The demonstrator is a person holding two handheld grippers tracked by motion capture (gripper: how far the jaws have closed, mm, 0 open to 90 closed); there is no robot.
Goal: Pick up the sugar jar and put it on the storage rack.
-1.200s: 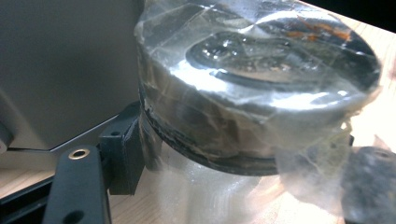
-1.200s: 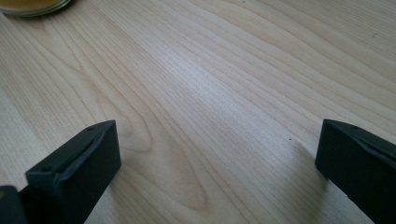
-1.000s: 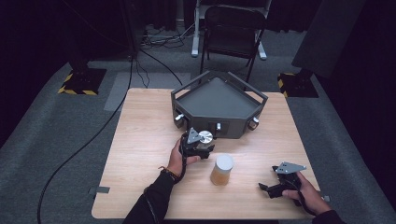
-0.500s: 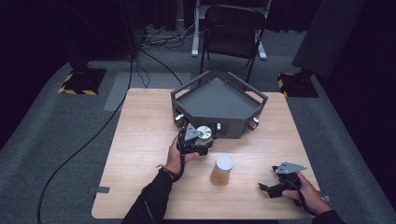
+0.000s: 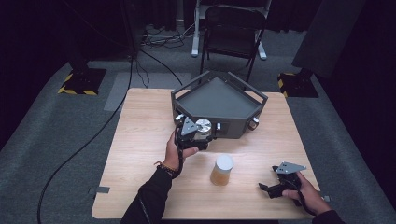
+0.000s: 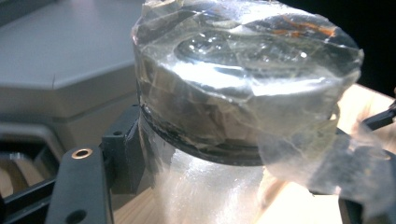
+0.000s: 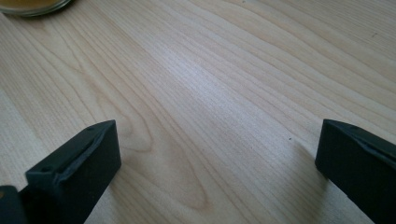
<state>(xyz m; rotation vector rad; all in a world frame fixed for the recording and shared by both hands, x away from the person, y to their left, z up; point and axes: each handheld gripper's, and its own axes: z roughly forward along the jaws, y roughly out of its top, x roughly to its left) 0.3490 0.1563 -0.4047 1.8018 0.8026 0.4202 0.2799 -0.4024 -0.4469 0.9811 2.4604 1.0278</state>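
Note:
A clear jar (image 6: 224, 116) with a tape-wrapped metal lid is clamped between the black jaws of my left gripper (image 6: 233, 186). From above, the left gripper (image 5: 194, 134) holds this jar (image 5: 203, 125) up against the front wall of the dark grey five-sided tray (image 5: 217, 100). Alone in the middle of the wooden table stands an amber jar (image 5: 222, 169) with a white lid. My right gripper (image 5: 267, 188) rests near the front right of the table, open, its jaws wide apart over bare wood (image 7: 215, 163). The amber jar's base (image 7: 32, 4) peeks in at the top left of the right gripper view.
The tray has raised rails and knobs on its front wall. Beyond the table's far edge a folding chair (image 5: 233, 32) stands on the grey carpet, where cables (image 5: 93, 135) also lie. The left half of the tabletop (image 5: 140, 121) is bare wood.
My left gripper has carried the clear jar a little farther from the person, up to the tray's front wall. The right gripper and the amber jar have stayed put.

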